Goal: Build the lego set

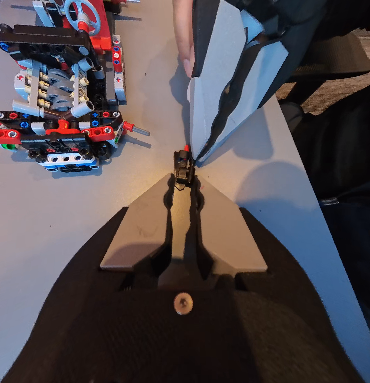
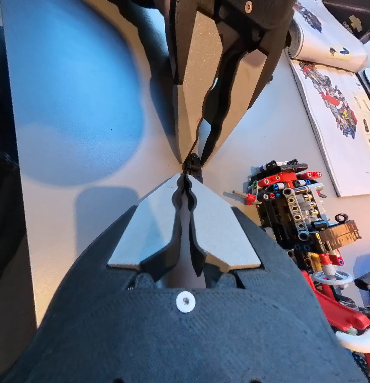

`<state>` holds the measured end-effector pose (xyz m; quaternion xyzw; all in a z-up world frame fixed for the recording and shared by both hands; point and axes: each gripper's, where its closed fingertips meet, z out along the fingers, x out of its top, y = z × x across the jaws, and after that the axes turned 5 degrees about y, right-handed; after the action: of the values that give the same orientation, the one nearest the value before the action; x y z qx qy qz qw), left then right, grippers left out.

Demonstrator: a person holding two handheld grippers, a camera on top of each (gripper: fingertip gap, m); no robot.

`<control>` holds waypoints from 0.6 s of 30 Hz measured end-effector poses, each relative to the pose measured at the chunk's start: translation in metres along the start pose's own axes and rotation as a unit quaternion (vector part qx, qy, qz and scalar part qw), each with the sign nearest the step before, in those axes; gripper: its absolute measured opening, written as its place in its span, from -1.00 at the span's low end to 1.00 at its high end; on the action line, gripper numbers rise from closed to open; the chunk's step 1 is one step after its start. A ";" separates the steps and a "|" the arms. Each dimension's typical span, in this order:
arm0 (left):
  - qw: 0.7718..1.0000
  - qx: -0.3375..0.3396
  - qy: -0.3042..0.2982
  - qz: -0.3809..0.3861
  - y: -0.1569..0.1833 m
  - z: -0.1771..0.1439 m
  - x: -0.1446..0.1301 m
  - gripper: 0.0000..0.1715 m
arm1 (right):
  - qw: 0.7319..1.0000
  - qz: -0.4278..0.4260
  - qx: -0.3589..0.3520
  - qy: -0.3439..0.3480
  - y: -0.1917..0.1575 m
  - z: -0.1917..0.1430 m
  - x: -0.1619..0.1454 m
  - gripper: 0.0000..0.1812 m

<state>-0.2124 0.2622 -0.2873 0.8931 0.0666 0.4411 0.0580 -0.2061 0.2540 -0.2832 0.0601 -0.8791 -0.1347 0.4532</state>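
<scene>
both grippers meet tip to tip above the grey worktop (image 1: pixel 97 217): the left gripper (image 1: pixel 183 180) and right gripper (image 2: pixel 185 176) each have jaws clamped on one small black piece (image 1: pixel 182 165). the half-built car (image 1: pixel 55 93) sits far left.

A pale grey table (image 1: pixel 55 217) carries a half-built toy car (image 1: pixel 55 99) of black, red and grey bricks. An open instruction booklet (image 2: pixel 335 124) lies flat on it beyond the car.

A grey table (image 1: pixel 55 217) stands beside what looks like a dark chair (image 1: pixel 329 60).
</scene>
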 end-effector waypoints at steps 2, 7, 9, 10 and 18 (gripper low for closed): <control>1.000 0.001 0.000 0.001 0.000 0.000 0.000 -0.83 | 1.000 0.006 0.005 0.000 -0.001 0.000 0.000 -1.00; 1.000 -0.002 0.000 -0.003 0.000 0.000 0.000 -0.83 | 1.000 0.005 0.002 0.000 -0.002 0.000 0.001 -1.00; 1.000 -0.002 0.000 -0.002 0.000 0.000 0.000 -0.83 | 1.000 0.008 0.000 0.002 -0.001 0.000 0.002 -1.00; 1.000 -0.002 0.000 -0.002 0.000 0.000 0.000 -0.83 | 1.000 0.012 -0.001 0.004 0.000 0.000 0.002 -0.90; 1.000 -0.005 0.001 -0.006 0.000 0.000 0.000 -0.83 | 0.999 0.033 -0.012 -0.003 0.003 -0.005 -0.001 -0.91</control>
<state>-0.2120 0.2623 -0.2873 0.8921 0.0696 0.4416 0.0647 -0.2012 0.2562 -0.2801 0.0247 -0.8803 -0.1304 0.4555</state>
